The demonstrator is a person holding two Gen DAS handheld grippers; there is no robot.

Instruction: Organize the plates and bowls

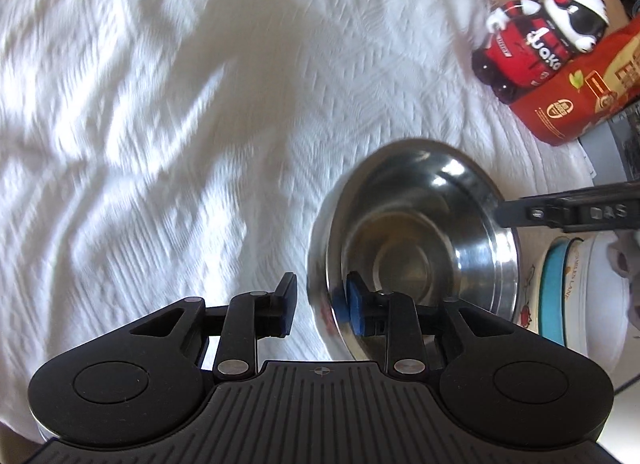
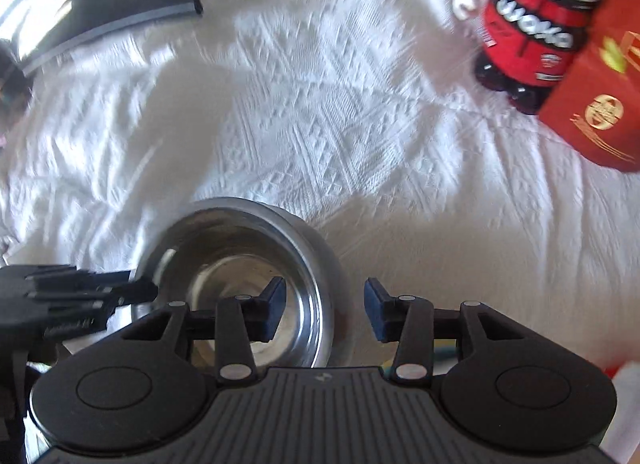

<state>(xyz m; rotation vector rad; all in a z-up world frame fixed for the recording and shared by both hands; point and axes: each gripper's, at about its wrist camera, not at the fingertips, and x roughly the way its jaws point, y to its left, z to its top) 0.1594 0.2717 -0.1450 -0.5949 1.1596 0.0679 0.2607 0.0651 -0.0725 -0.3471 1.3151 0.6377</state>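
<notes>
Your steel bowl sits upright on the white cloth, empty inside, near the cloth's right edge. Your left gripper has narrow fingers straddling the bowl's rim — pads apart from it, nothing gripped. Your right gripper straddles the opposite rim, fingers likewise parted and free. By the far right corner stands a red bottle reading "woka", perhaps, through blur — touching a red box. Beside the bowl, a tin shows "LANE".
</notes>
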